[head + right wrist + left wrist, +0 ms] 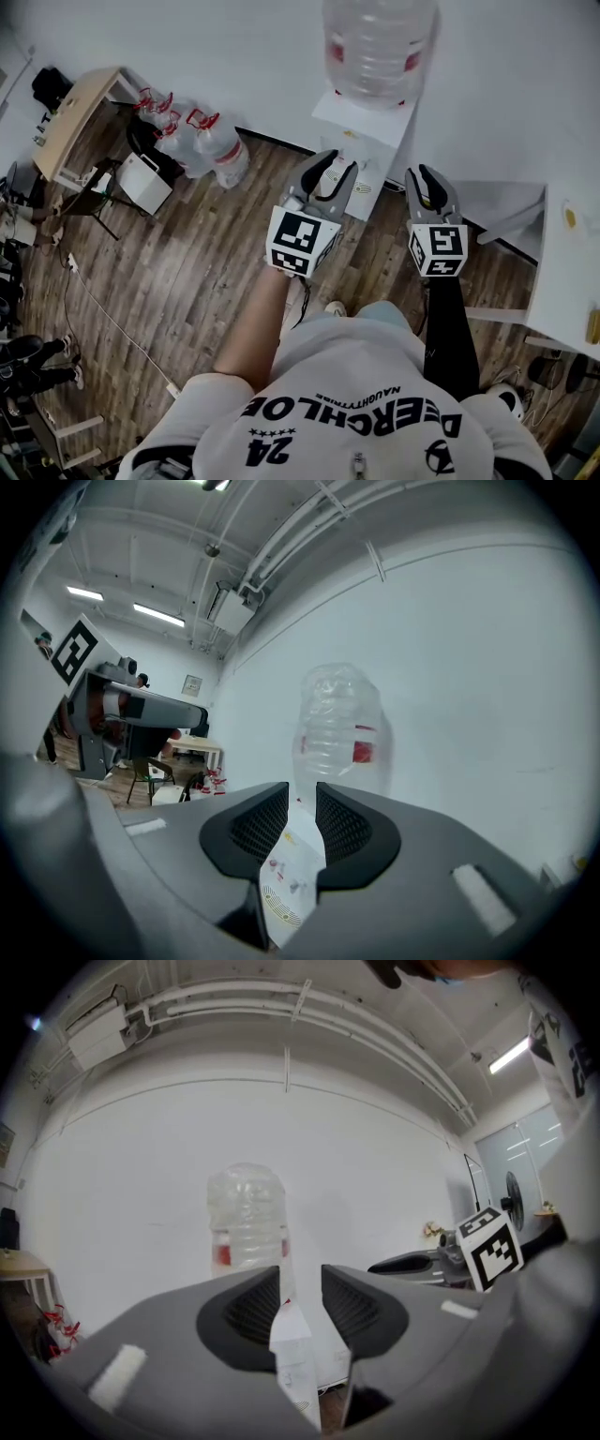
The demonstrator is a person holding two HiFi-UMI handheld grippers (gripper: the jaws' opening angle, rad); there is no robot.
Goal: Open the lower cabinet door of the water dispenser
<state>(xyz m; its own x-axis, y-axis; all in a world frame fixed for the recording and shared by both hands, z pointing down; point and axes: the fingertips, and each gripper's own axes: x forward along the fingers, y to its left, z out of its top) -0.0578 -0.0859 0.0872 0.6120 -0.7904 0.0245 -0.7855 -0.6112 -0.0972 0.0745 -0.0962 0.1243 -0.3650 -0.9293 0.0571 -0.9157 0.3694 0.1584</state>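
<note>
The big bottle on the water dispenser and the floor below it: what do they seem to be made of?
The bottle looks like clear plastic: it is see-through, with a ribbed, glossy wall. The floor looks like wood planks or wood-print laminate, brown and grained with a fairly matte finish. Which of the two it is cannot be told from here.

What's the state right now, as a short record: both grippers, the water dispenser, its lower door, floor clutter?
left gripper: fingers apart, nothing between them, aimed at the dispenser
right gripper: fingers apart, narrower gap, empty
water dispenser: white, against the wall, ahead of both grippers, no contact visible
bottle: large, clear, seated on top
lower cabinet door: open or shut cannot be told here
spare water jugs: on the wooden floor, at the head view's left
</note>
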